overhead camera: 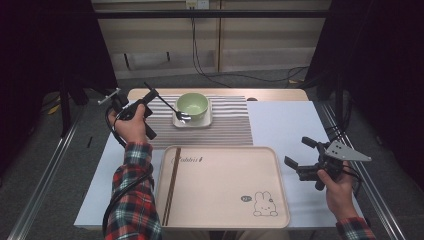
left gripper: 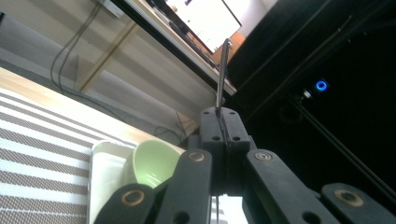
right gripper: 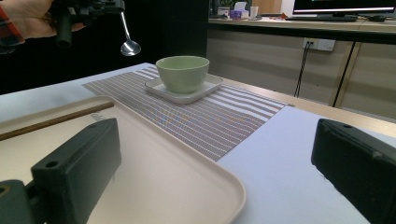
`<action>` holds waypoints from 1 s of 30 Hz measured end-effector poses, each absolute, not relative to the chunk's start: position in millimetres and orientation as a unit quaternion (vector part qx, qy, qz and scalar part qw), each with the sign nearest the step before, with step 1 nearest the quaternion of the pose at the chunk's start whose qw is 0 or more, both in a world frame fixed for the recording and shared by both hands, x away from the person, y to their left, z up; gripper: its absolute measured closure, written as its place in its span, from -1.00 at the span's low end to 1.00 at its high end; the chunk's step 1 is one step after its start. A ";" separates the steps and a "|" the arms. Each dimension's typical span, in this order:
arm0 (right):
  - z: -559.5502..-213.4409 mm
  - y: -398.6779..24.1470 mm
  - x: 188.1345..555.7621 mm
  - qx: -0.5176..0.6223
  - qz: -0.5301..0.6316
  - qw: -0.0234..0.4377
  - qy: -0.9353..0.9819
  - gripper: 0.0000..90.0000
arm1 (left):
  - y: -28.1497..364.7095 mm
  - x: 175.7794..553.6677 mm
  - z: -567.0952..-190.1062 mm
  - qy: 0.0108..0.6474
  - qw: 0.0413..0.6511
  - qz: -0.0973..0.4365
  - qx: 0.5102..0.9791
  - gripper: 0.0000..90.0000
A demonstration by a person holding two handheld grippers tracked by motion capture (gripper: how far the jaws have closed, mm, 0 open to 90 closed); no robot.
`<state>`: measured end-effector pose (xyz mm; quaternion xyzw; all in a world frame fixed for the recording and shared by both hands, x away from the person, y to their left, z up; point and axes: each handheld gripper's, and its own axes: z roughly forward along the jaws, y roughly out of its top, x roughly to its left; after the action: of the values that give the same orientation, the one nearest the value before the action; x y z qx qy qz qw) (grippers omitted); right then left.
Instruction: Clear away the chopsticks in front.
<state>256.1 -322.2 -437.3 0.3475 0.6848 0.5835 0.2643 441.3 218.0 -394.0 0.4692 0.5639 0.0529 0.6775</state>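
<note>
Tray (overhead camera: pixel 225 200), beige, rabbit print, near edge of table (overhead camera: pixel 290 125); chopsticks (overhead camera: pixel 170 185) lying along its left side. Right gripper (overhead camera: pixel 296 152), jaws spread wide with nothing between them, held over the table right of the tray. Left gripper (overhead camera: pixel 152 95), jaws clenched on a spoon (overhead camera: pixel 172 106), raised at far left. Spoon's bowl hangs beside a green bowl (overhead camera: pixel 192 104) on a white square dish (overhead camera: pixel 192 121), on a striped mat (overhead camera: pixel 230 125).

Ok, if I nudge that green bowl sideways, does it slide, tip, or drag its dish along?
The green bowl looks smooth and glazed, so it would probably slide on the white square dish rather than tip, given its broad, low shape. The dish sits on the striped placemat, whose weave likely grips it, so it may stay put. Both look ceramic, so fragile if knocked off.
</note>
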 end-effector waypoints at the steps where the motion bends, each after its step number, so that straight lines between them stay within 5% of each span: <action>1: -437.3 -322.1 256.0 0.348 0.583 0.264 0.685 -0.98 | 218.5 440.1 -393.6 0.562 0.675 0.048 0.475 1.00; 30: -438.5 -318.9 257.3 0.343 0.580 0.262 0.691 -0.98 | 207.4 405.1 -396.8 0.519 0.637 -0.037 0.569 1.00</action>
<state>257.3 -318.9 -438.5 0.3431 0.6907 0.5802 0.2620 405.1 207.4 -396.8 0.5691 0.5188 -0.0367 0.6368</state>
